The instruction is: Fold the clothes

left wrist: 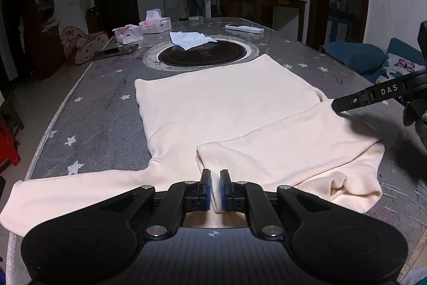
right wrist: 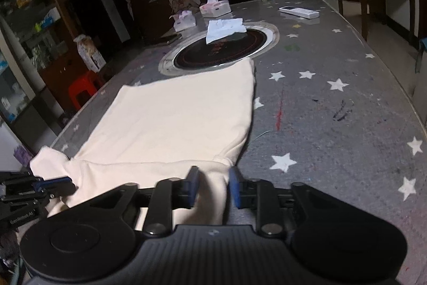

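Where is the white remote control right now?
The white remote control lies at the table's far end, right of centre in both views, beyond the round black inset and apart from the cream shirt.

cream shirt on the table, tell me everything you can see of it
The cream long-sleeved knit shirt lies flat on the grey star-patterned table cover, its far hem touching the round black inset plate. One sleeve stretches out sideways; the other is folded across the body. The left hand-held gripper pinches a fold at the near edge. The right hand-held gripper has cloth between its jaws, which stand apart.
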Tool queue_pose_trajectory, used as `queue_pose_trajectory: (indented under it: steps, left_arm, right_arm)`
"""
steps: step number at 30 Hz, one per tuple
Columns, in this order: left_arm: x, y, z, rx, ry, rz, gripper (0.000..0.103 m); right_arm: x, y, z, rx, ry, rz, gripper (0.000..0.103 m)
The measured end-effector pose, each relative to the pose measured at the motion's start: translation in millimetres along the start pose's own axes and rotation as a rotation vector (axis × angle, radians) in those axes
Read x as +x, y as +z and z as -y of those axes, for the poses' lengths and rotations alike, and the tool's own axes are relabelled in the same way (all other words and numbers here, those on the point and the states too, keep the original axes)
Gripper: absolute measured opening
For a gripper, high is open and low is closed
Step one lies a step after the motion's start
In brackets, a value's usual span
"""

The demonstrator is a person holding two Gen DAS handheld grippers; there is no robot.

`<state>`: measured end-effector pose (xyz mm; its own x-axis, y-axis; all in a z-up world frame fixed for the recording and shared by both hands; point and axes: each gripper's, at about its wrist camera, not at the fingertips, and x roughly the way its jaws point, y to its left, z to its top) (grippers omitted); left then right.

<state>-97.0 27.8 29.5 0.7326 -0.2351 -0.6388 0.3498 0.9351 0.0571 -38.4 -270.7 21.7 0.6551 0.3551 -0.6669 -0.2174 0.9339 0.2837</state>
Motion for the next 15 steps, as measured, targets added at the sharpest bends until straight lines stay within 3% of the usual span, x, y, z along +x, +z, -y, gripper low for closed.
queue_pose_trajectory:
  steps: [6,10,15]
  left_arm:
    - [-9,7,-1,-0.013,0.022,0.040,0.017]
    - [-5,8,3,-0.011,-0.012,0.040,0.017]
    - [9,-2,15,0.021,-0.044,0.010,0.017]
  right_arm:
    - [6,-4,-14,-0.103,-0.107,-0.001,0.030]
    - [1,-3,-14,-0.105,-0.121,0.008,0.030]
    - [-14,-5,-35,-0.224,-0.125,0.061,0.030]
